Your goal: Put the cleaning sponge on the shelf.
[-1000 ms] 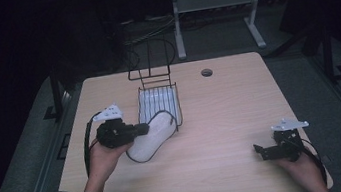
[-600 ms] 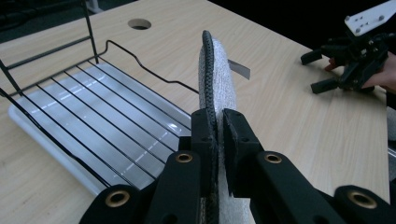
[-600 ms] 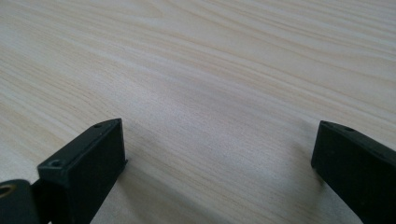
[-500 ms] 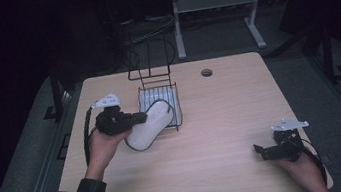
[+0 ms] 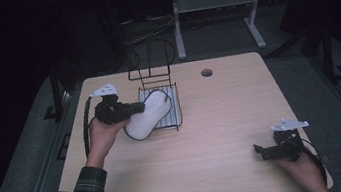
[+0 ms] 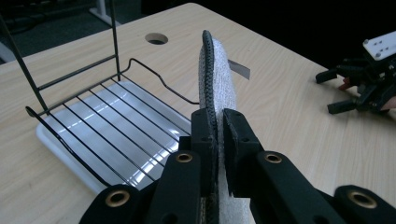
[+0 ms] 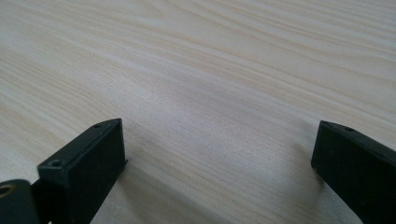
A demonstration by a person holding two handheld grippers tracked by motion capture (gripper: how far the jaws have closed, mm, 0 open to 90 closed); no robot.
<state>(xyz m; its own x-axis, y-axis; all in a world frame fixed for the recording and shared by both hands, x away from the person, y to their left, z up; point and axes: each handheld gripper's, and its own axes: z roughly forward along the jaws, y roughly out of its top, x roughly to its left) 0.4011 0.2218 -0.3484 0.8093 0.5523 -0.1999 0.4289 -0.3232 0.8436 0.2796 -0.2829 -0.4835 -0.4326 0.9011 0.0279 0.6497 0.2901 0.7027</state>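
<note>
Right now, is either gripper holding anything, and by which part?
The left gripper clamps the white pad by its dark-trimmed edge, near one end. The right gripper is open over the table, holding nothing.

A white oval mat (image 5: 147,117) edged in dark piping is held on edge; its far end is raised over the wire rack (image 5: 162,108); a small tag is seen on one face.

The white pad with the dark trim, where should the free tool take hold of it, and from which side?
The white pad stands on edge, its near rim clamped in the left tool. The right tool, open, would probably best pinch the bound far rim from the table's open side, jaws across its thin faces; the wire rack blocks the other side.
</note>
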